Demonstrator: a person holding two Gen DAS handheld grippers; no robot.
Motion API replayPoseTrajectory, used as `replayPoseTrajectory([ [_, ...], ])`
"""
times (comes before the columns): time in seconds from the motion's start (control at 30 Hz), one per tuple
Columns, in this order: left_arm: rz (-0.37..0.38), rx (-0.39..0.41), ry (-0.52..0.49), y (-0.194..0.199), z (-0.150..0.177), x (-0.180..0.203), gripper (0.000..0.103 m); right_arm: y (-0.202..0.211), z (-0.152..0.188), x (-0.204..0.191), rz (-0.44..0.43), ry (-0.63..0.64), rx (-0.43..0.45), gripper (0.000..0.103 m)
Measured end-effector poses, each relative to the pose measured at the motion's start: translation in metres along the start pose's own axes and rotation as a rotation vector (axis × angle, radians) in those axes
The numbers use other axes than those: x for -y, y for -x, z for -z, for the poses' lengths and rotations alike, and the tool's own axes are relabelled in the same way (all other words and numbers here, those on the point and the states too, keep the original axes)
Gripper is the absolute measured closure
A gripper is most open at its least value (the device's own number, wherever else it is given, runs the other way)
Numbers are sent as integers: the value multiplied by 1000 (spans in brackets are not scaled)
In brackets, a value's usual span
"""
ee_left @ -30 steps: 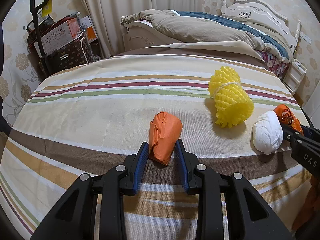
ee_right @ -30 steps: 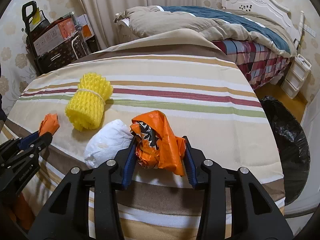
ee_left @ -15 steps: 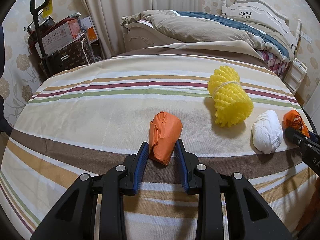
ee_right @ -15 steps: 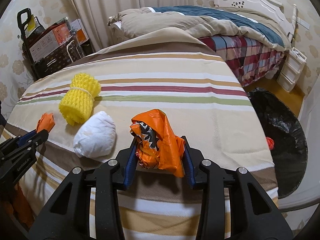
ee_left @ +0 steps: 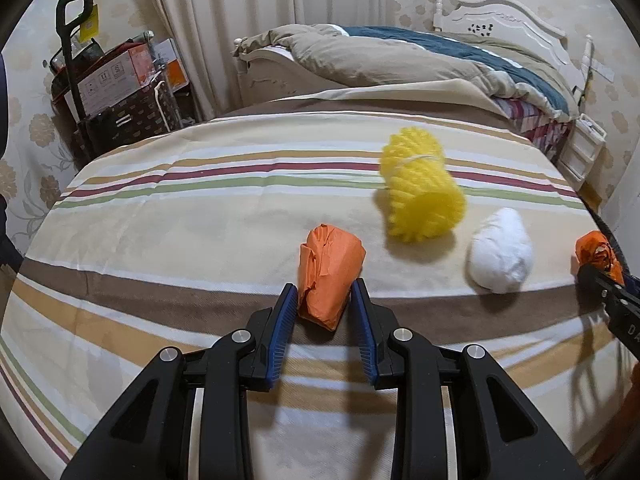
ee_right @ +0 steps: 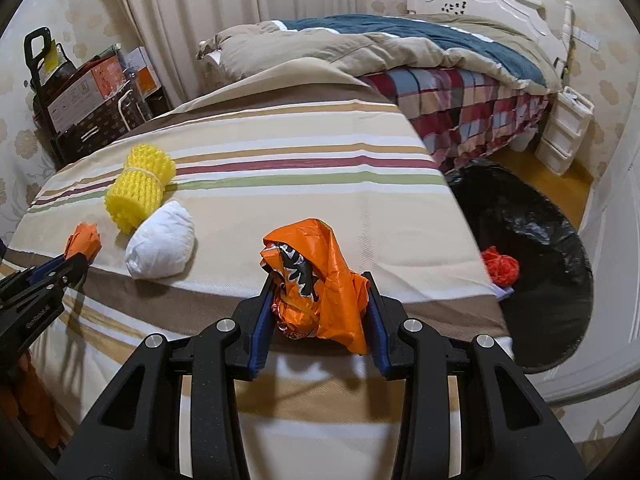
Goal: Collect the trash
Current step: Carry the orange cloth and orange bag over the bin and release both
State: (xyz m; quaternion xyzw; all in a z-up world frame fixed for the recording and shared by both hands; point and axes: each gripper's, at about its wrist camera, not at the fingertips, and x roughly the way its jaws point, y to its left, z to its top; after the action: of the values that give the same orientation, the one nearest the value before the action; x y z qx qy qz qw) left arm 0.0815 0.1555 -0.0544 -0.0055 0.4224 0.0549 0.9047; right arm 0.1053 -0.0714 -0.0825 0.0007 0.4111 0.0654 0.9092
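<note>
My left gripper (ee_left: 325,294) is shut on a folded orange paper wad (ee_left: 329,276) that rests on the striped cloth (ee_left: 200,216). My right gripper (ee_right: 319,286) is shut on a crumpled orange snack wrapper (ee_right: 320,276) and holds it above the cloth near its right edge. A yellow foam net roll (ee_left: 420,190) and a white crumpled wad (ee_left: 500,250) lie between the two grippers. A black trash bag (ee_right: 532,248) lies open on the floor to the right, with a red wad (ee_right: 500,266) in it.
A bed with a tan and blue quilt (ee_right: 360,44) stands behind. A cart with boxes (ee_left: 112,92) stands at the back left. A white drawer unit (ee_right: 566,132) stands at the far right by the bag.
My right gripper has carried the orange wrapper to the right, away from the white wad and toward the black bag. My left gripper has stayed on the orange paper wad.
</note>
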Motion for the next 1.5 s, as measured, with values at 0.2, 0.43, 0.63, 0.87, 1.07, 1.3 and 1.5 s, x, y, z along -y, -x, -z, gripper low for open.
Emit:
replayPoseTrajectory([
  [0.2, 29, 42, -13, 23, 2, 16, 72, 19, 6, 14, 9, -26, 32, 64],
  [0.43, 74, 98, -42, 48, 1, 41, 72, 41, 10, 27, 16, -47, 73, 64],
  [0.63, 127, 144, -80, 66, -2, 70, 72, 62, 11, 44, 28, -74, 120, 64],
  [0.87, 188, 171, -127, 71, -8, 108, 72, 81, 11, 70, 61, -113, 168, 64],
  [1.07, 238, 185, -185, 71, -13, 146, 71, 82, 9, 103, 104, -167, 183, 64],
  [1.3, 285, 181, -243, 60, -23, 187, 72, 76, 6, 143, 156, -224, 191, 64],
  [1.5, 300, 163, -278, 47, -28, 221, 72, 67, 4, 171, 181, -262, 183, 64],
])
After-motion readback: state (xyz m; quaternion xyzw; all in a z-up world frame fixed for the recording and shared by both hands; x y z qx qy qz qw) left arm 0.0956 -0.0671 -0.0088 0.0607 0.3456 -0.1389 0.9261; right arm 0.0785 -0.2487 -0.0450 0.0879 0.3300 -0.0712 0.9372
